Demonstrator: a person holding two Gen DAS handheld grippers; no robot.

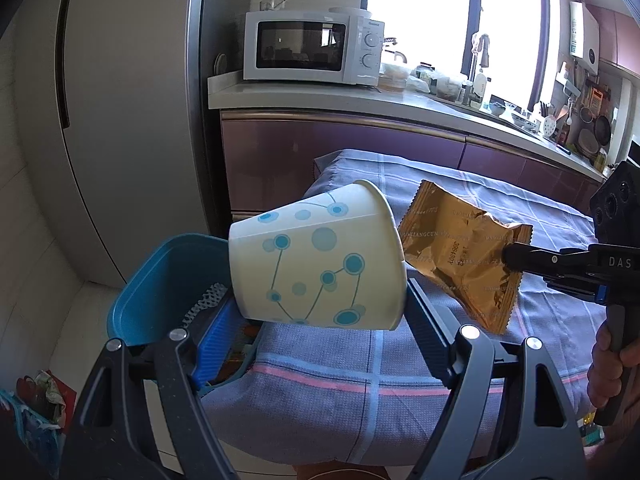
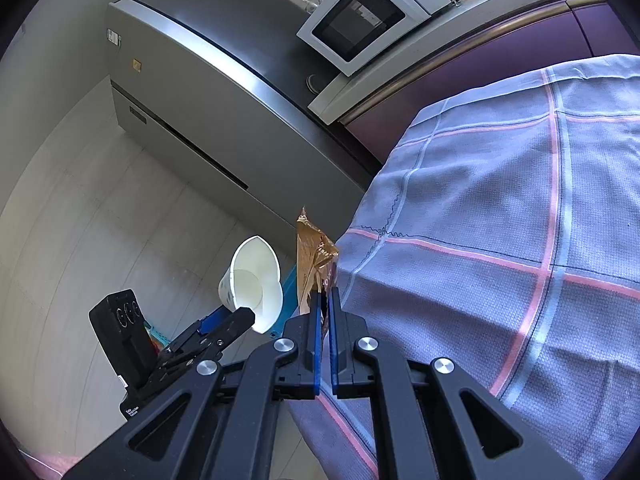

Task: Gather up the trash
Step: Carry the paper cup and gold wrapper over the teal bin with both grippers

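Left wrist view showed the left gripper [image 1: 320, 300] clamping a paper cup [image 1: 316, 256] beside the blue bin [image 1: 160, 280], the right gripper [image 1: 508, 258] pinching a gold wrapper [image 1: 460, 248] over the cloth-covered counter [image 1: 400, 380]; neither binned yet.

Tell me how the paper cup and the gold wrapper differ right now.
The paper cup is rigid, white with blue dots; the gold wrapper is flat, crinkled foil. The left gripper spans the cup with wide jaws, tipped on its side; the right gripper pinches the wrapper's edge with narrow jaws. Both are held off the checked cloth, near the blue bin.
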